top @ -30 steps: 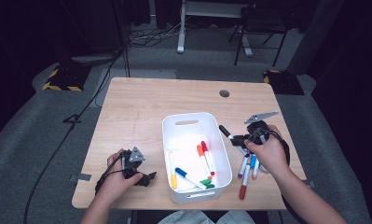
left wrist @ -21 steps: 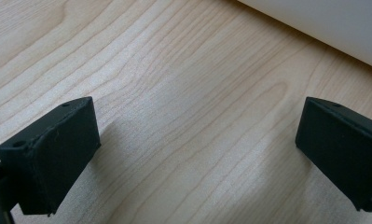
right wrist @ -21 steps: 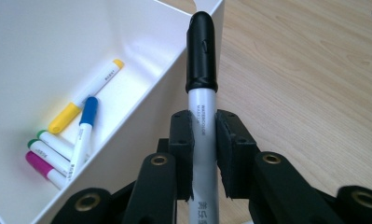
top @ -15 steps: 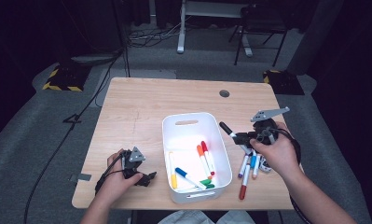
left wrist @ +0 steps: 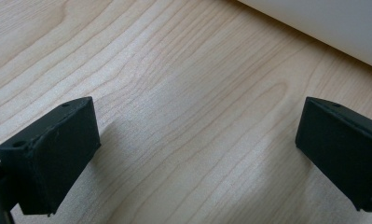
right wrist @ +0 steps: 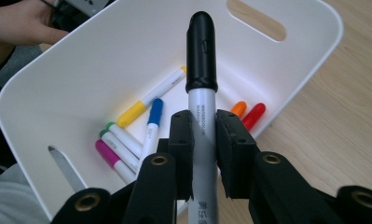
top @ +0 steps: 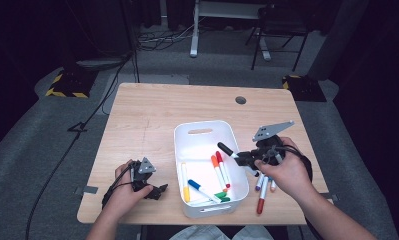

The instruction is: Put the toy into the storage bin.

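- The right gripper (right wrist: 203, 140) clamps a black-capped marker (right wrist: 201, 60) by its white barrel, cap end out over the white bin (top: 183, 140).
- Inside the bin lie coloured markers (top: 218, 172); more markers (top: 262, 192) lie on the surface (top: 152, 115) just right of it.
- The left gripper (top: 154, 190) rests on the surface left of the bin, jaws spread wide with nothing between them.

High view looks down; right gripper view shares the white bin (top: 207, 131)
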Demonstrator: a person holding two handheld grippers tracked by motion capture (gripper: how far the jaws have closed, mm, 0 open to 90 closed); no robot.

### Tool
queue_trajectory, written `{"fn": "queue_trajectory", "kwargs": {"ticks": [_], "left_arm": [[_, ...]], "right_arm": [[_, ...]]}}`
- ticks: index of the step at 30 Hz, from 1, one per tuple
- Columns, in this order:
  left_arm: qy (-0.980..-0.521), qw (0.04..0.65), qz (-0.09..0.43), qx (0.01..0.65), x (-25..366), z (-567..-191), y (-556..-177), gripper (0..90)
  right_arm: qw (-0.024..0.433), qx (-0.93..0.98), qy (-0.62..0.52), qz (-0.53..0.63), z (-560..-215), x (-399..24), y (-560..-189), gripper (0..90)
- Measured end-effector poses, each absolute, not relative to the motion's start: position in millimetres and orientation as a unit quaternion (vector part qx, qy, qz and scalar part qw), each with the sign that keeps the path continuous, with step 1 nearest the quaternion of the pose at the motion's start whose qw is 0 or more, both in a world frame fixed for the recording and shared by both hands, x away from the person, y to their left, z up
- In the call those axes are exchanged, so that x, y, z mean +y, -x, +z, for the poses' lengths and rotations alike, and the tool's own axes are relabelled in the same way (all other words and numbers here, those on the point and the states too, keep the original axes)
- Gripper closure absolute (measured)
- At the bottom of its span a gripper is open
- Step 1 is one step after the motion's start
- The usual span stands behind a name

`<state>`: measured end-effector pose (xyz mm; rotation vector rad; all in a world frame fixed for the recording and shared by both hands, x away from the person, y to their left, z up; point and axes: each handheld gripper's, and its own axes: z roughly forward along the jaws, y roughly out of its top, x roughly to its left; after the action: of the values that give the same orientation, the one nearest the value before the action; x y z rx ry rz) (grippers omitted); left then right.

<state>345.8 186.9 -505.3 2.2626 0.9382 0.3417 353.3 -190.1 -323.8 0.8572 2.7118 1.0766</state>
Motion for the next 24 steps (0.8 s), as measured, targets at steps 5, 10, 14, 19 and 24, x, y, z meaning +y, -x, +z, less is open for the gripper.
{"fn": "queue_trajectory", "kwargs": {"ticks": [5, 10, 14, 19, 24], "left_arm": [[-0.864, 0.328, 0.131, 0.358, 187.0, -505.3, -345.8, 0.0], [-0.864, 0.329, 0.13, 0.358, 186.9, -505.4, -345.9, 0.0], [-0.864, 0.328, 0.131, 0.359, 186.9, -505.4, -345.8, 0.0], [-0.862, 0.325, 0.122, 0.369, 186.4, -505.2, -344.0, 0.0], [-0.863, 0.328, 0.127, 0.362, 186.7, -505.4, -345.2, 0.0]], "right_arm": [[0.04, 0.899, -0.264, 0.348, -326.5, -175.3, -347.9, 77.1], [0.032, 0.906, -0.247, 0.342, -330.3, -165.4, -344.4, 77.1], [0.022, 0.912, -0.233, 0.337, -336.3, -156.7, -339.9, 77.1], [0.014, 0.918, -0.219, 0.331, -339.4, -149.3, -334.2, 77.1], [0.008, 0.924, -0.214, 0.317, -345.5, -147.0, -330.9, 77.1]]}}
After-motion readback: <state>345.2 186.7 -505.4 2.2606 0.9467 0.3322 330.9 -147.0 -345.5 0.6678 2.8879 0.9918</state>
